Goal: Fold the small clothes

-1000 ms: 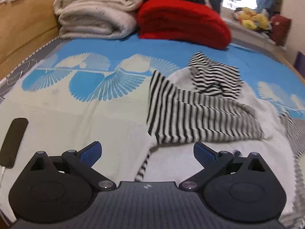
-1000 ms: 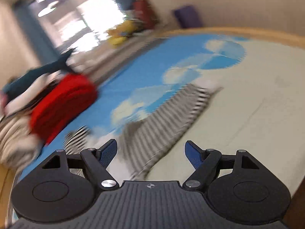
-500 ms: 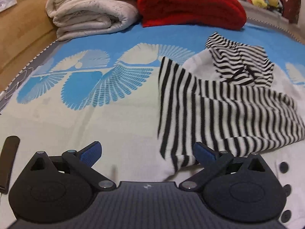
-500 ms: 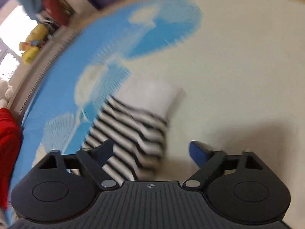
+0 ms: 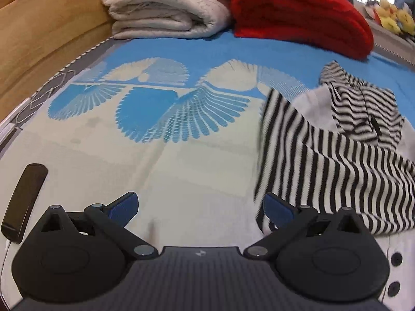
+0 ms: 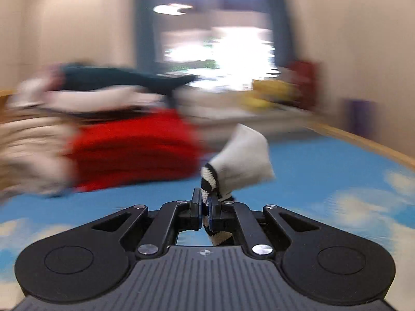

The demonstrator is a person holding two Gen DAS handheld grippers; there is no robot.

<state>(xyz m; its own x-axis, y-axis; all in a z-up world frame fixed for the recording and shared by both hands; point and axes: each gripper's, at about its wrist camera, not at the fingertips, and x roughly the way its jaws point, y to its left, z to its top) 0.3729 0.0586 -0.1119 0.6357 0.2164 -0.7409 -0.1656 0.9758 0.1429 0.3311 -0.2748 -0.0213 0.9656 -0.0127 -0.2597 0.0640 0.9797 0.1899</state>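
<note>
The right gripper point(image 6: 205, 203) is clamped on a striped sleeve point(image 6: 208, 178), whose white cuff point(image 6: 243, 160) stands up past the fingertips, lifted above the blue bedcover point(image 6: 324, 171); the background is blurred, with a red blanket point(image 6: 135, 150) behind. The left gripper point(image 5: 199, 207) has its fingers wide apart with nothing between them, hovering low over the cream part of the bedcover point(image 5: 181, 171). Its right finger point(image 5: 277, 207) is at the edge of the striped garment point(image 5: 324, 165), which lies crumpled on the bed to the right. A dark phone point(image 5: 24, 202) lies at the left; folded cream blankets point(image 5: 166, 7) sit beyond.
</note>
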